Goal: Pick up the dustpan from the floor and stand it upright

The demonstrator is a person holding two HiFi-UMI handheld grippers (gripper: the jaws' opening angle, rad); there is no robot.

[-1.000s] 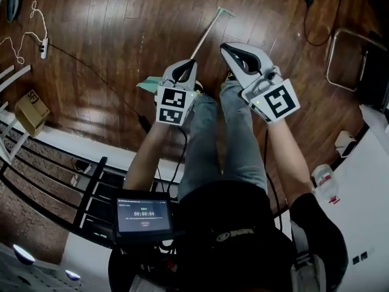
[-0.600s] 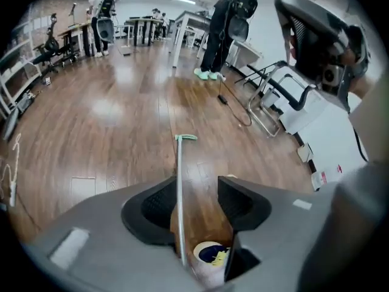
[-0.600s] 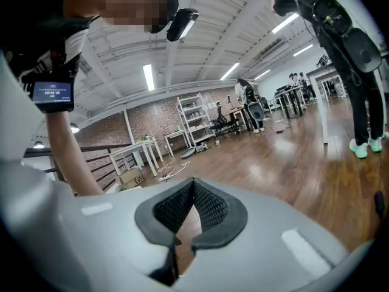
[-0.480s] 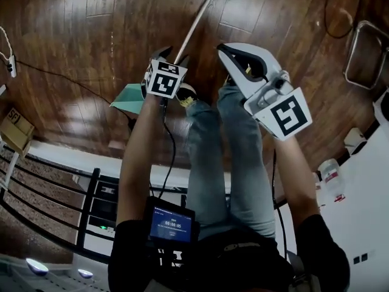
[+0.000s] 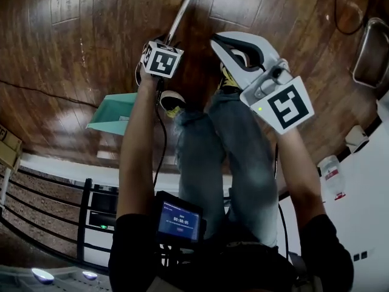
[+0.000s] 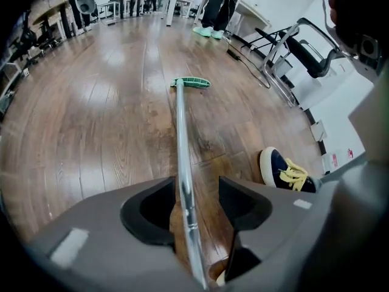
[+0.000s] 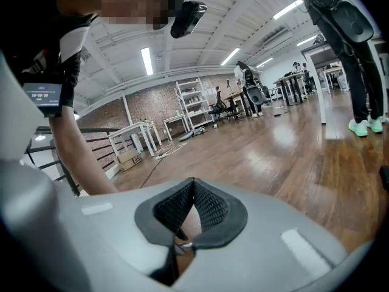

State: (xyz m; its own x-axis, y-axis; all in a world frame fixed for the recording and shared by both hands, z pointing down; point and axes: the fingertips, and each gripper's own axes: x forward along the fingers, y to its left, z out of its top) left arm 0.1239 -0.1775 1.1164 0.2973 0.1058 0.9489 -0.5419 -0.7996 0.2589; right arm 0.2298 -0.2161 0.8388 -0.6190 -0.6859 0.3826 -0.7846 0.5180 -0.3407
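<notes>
The dustpan lies flat on the wooden floor, its green pan (image 5: 113,111) to the left of my left forearm. Its long metal handle (image 5: 182,11) runs up the head view to a green grip (image 6: 191,83). My left gripper (image 5: 165,43) points steeply down over that handle. In the left gripper view the handle (image 6: 182,151) passes between the open jaws of the left gripper (image 6: 196,184), close to the left pad and apart from the right one. My right gripper (image 5: 217,40) hangs above the right leg, and in its own view the right gripper (image 7: 193,182) is shut on nothing.
The person's shoe (image 6: 287,169) stands just right of the handle. A folding chair (image 6: 298,38) and a cable (image 6: 243,59) lie at the far right. A black railing (image 5: 67,193) runs at the lower left. Another person (image 7: 349,47) stands farther off, near tables (image 7: 137,132).
Both grippers have dropped toward the floor. The left gripper has opened and come down over the dustpan's handle. The dustpan has not moved on the floor.
</notes>
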